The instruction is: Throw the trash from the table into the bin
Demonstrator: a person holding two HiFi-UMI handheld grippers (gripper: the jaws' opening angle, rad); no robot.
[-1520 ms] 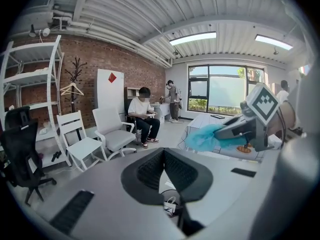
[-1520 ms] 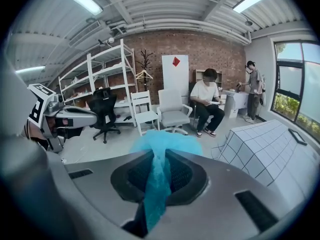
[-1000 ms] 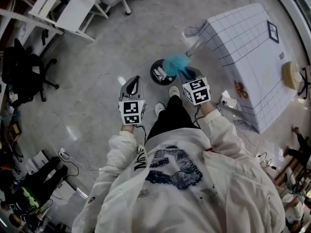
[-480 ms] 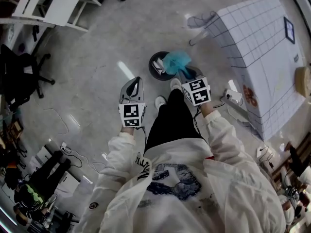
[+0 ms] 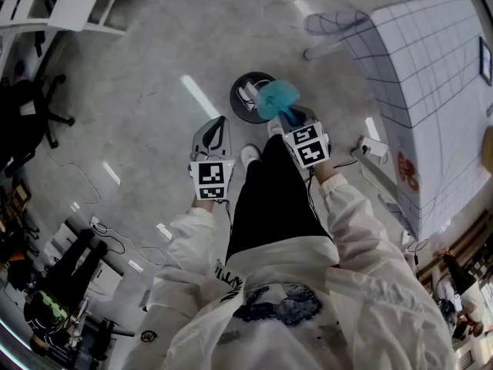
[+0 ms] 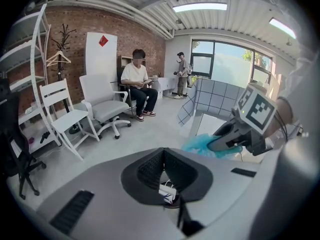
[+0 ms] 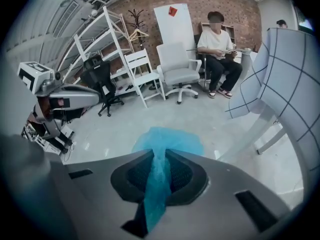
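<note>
Bunching between the right gripper [image 7: 160, 158] fingers, blue trash [image 7: 169, 140] is clamped; left gripper [image 6: 163, 156] fingers together.

We log trash [image 7: 167, 141]: thin, crinkled blue sheet, plastic-like | right gripper [image 7: 160, 159]: matt grey plastic; ribbed black inner faces | floor [image 5: 154, 60]: smooth, glossy | table [image 5: 431, 60]: gridded cloth cover | wall [image 6: 70, 39]: rough brick

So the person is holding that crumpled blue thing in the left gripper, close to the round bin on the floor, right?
Not quite. The crumpled blue thing is clamped in the right gripper, as the right gripper view shows. The left gripper is shut and holds nothing. The rest is right: it is close to the round bin on the floor.
</note>
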